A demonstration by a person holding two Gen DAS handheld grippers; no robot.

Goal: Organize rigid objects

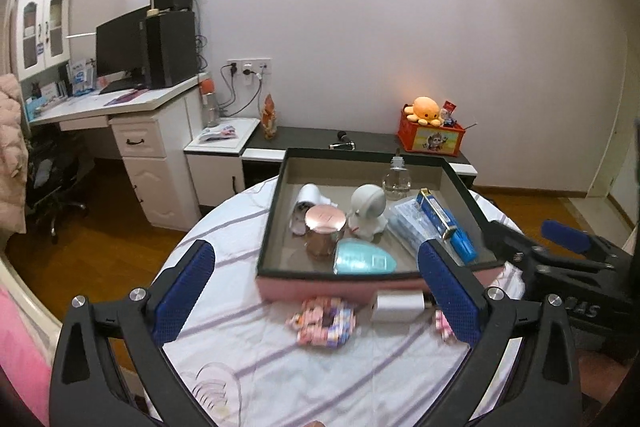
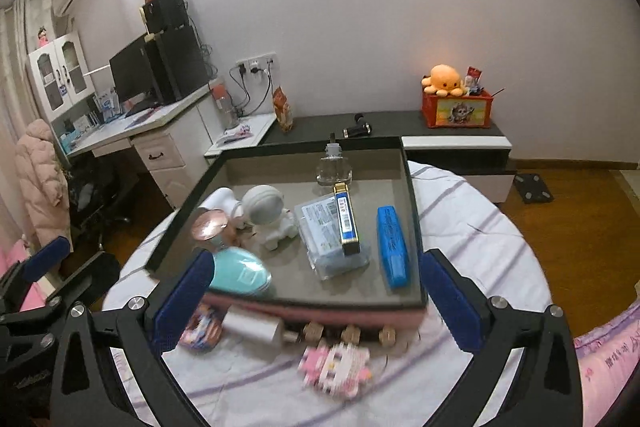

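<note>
A: Pink-sided with a dark rim, the shallow square box (image 1: 276, 215) sits on the round striped-cloth table (image 1: 224, 307). What is inside?

B: A white round-headed toy figure (image 2: 269, 215) in the middle, a shiny copper-lidded jar (image 1: 325, 227) beside it, a teal egg-shaped case (image 2: 240, 273) at the near edge, and a long blue plastic case (image 2: 393, 247) along the right wall.

A: And outside?

B: A pink blocky toy (image 2: 336, 367) and a silver metal block (image 1: 398, 304) lie on the cloth by the box's near edge.

A: The tongs?

B: The left gripper (image 1: 316, 291) and right gripper (image 2: 316, 299) both hang wide apart, holding nothing, above the near edge.
</note>
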